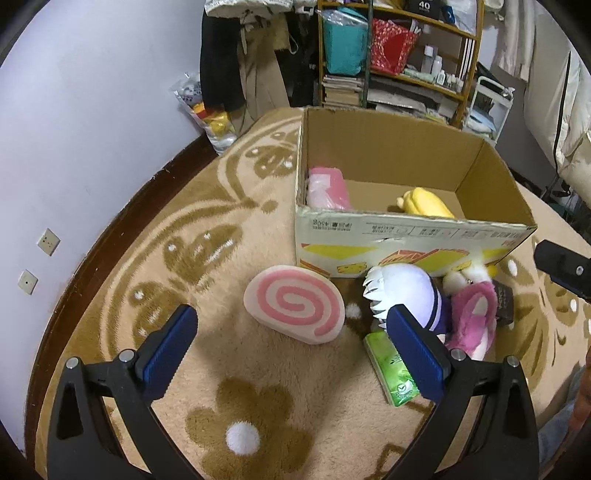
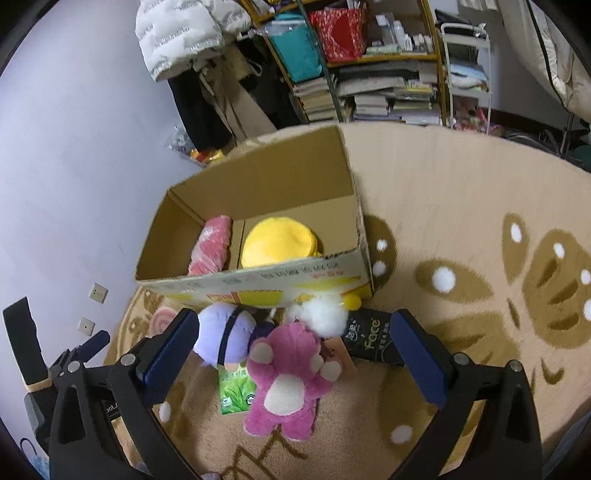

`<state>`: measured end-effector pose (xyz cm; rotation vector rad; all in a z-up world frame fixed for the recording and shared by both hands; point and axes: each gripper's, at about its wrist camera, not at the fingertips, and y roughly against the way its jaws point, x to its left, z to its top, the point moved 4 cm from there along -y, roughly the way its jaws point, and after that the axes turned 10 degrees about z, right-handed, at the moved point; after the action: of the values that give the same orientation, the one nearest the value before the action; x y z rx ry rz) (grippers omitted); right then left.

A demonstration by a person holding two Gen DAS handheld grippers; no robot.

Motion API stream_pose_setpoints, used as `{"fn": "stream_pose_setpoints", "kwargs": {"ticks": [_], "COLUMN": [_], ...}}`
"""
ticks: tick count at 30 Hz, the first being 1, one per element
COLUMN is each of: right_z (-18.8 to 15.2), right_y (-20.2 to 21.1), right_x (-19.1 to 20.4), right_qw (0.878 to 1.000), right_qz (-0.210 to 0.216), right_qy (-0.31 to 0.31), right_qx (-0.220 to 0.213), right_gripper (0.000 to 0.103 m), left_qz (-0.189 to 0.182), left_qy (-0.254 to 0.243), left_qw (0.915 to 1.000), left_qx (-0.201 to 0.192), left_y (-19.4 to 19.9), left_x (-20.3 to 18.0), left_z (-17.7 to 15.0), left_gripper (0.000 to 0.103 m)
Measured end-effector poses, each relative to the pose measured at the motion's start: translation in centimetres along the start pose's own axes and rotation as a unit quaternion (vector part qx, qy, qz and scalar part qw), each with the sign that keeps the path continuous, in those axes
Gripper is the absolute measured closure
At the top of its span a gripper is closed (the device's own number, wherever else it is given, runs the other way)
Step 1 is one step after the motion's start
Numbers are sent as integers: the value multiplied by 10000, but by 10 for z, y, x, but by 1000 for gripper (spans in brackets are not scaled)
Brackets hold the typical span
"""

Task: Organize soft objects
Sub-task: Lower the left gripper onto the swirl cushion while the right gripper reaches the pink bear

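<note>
So I'm mid-sort: both hand-held grippers, left [image 1: 291,336] and right [image 2: 295,345], spread apart, empty. Next grab pink bear [image 2: 288,384], drop into box [image 2: 258,275].

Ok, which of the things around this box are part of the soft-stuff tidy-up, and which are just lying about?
Part of the job:
cardboard box
pink swirl cushion
purple plush
pink bear
white fluffy toy
yellow plush and pink pack, already boxed

Probably just lying about:
green tissue pack
black packet
shelf of books
hanging coats
</note>
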<state>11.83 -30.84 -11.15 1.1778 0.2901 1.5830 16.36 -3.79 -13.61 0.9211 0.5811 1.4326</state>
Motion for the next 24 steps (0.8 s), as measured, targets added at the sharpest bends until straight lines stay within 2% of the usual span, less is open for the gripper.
{"fn": "stream_pose_setpoints", "kwargs": {"ticks": [11,24], "right_z": [-3,-17], "right_y": [-35,-64], "right_x": [-2,-6], "right_qw": [9993,9966], "right_qz": [-84,-99], "right_qy": [17,-70], "right_qx": [371,818], "right_gripper": [0,0], "left_qz": [-22,49], "left_qy": [-91,-79], "left_qw": [9989,9968], "left_qx": [462,790], "left_y": [-32,-57], "left_x": [-7,-7], "left_z": [0,-4], "left_gripper": [2,2]}}
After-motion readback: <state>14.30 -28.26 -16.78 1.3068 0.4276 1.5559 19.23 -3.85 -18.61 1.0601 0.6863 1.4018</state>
